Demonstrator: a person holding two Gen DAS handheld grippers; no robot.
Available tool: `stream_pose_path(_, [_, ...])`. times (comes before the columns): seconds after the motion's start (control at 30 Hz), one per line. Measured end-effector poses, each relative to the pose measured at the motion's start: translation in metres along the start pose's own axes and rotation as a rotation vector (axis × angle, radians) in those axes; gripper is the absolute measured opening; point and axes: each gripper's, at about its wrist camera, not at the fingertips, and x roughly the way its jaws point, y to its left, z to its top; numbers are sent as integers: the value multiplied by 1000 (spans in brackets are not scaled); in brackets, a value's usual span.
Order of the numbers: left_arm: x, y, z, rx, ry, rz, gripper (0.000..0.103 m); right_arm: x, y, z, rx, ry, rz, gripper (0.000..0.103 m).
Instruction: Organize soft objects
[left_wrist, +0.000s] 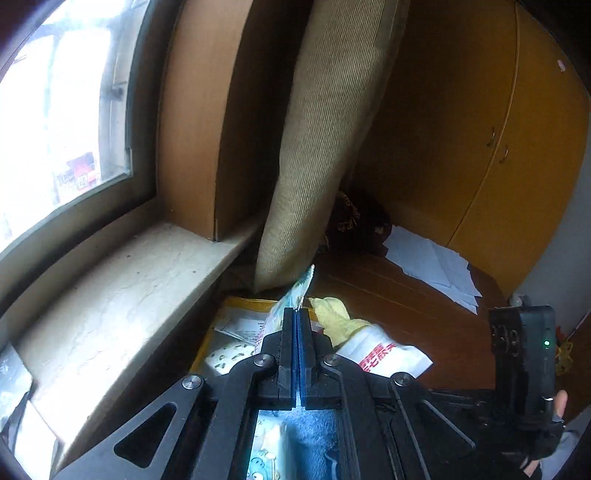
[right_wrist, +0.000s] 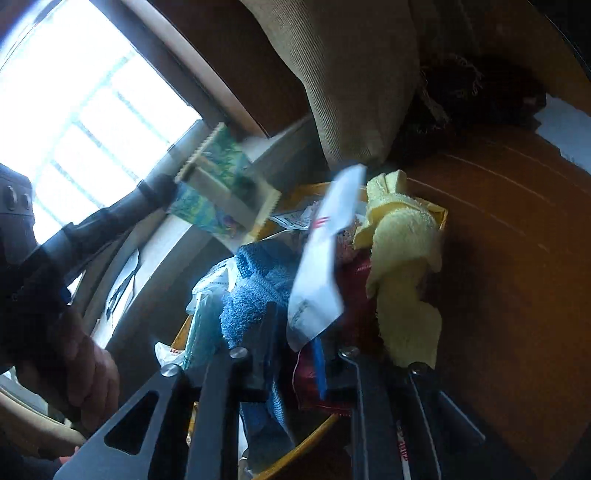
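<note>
My left gripper (left_wrist: 296, 312) is shut on a green printed packet (left_wrist: 295, 291), held above a yellow box (left_wrist: 242, 303) of soft things. The packet also shows in the right wrist view (right_wrist: 221, 184), held up near the window. My right gripper (right_wrist: 295, 325) is over the box, its jaws apart around a white sachet (right_wrist: 325, 254) that stands between them; I cannot tell whether they grip it. A blue towel (right_wrist: 255, 291) and a yellow cloth (right_wrist: 402, 258) lie in the box. The yellow cloth (left_wrist: 338, 317) and white sachet (left_wrist: 384, 354) show in the left wrist view too.
A tan cushion (left_wrist: 325, 147) leans upright against the wooden wall behind the box. A stone window sill (left_wrist: 110, 295) runs along the left. White papers (left_wrist: 432, 262) and a dark fringed cloth (left_wrist: 354, 218) lie on the brown wooden table (left_wrist: 406, 306). Yellow cupboards (left_wrist: 517, 147) stand at right.
</note>
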Motion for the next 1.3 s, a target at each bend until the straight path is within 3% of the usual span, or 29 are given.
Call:
stream_pose_path(0.07, [8,-4,0,1,6,-31,0,-4,-2,-2,29,-6,30,42])
stream_pose_path(0.2, [14,-22,-6,62,27,-54,3,-17,-12,-17,112,-12,120,52])
stream_pose_path(0.23, [16,-26,-8,79,36,-59,12,-20,-15,-21,130,-12,142,54])
stream_pose_path(0.33, [25,-30,-16,80,68,-33,61,-22,-16,-33,151,8,190,55])
stream_pose_path(0.37, [27,-31,-18,78,71,-29,68,-22,-13,-36,151,8,205,55])
stream_pose_path(0.57, [22,-31,-26,19,107,-58,68,-36,-6,-60,106,-18,217,55])
stream_pose_path(0.67, [9,-36,-34,6,81,-63,75,-45,-4,-73,69,-60,168,55])
stream_pose_path(0.93, [-19,-56,-61,-9,17,-53,75,-74,-39,-109,148,-155,140,62])
stream_pose_path(1.13, [-27,-63,-71,-65,6,-93,78,-86,-64,-120,201,-197,-3,63])
stream_pose_path(1.3, [-29,-67,-74,-84,9,-117,78,-78,-63,-118,174,-193,-101,64])
